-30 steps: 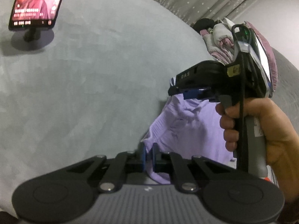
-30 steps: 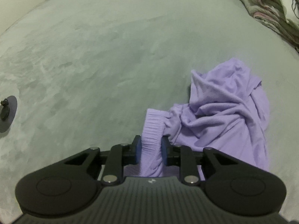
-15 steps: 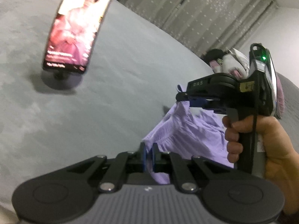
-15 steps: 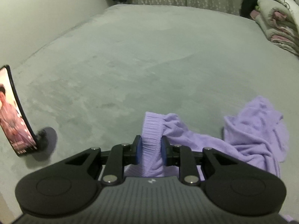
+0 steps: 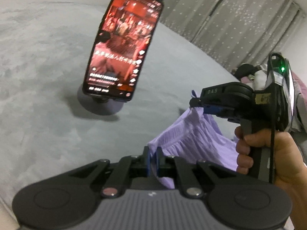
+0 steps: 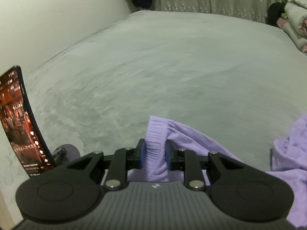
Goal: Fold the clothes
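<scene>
A lilac garment (image 5: 191, 138) with a ribbed waistband hangs stretched between my two grippers above the grey bed (image 5: 48, 95). My left gripper (image 5: 153, 160) is shut on one end of the waistband. My right gripper (image 6: 155, 153) is shut on the other end of the waistband (image 6: 155, 134); it also shows in the left wrist view (image 5: 195, 103), held by a hand at the right. The rest of the garment (image 6: 287, 153) trails down at the right in the right wrist view.
A phone (image 5: 122, 44) with a lit red screen stands on a round stand (image 5: 99, 105) on the bed, left of the garment; it also shows in the right wrist view (image 6: 21, 124). Folded bedding (image 6: 295, 19) lies at the far right. Curtains (image 5: 230, 19) hang behind.
Both grippers have lifted the garment up off the bed and moved left toward the phone, which now looms much closer. Both stay shut on the waistband.
</scene>
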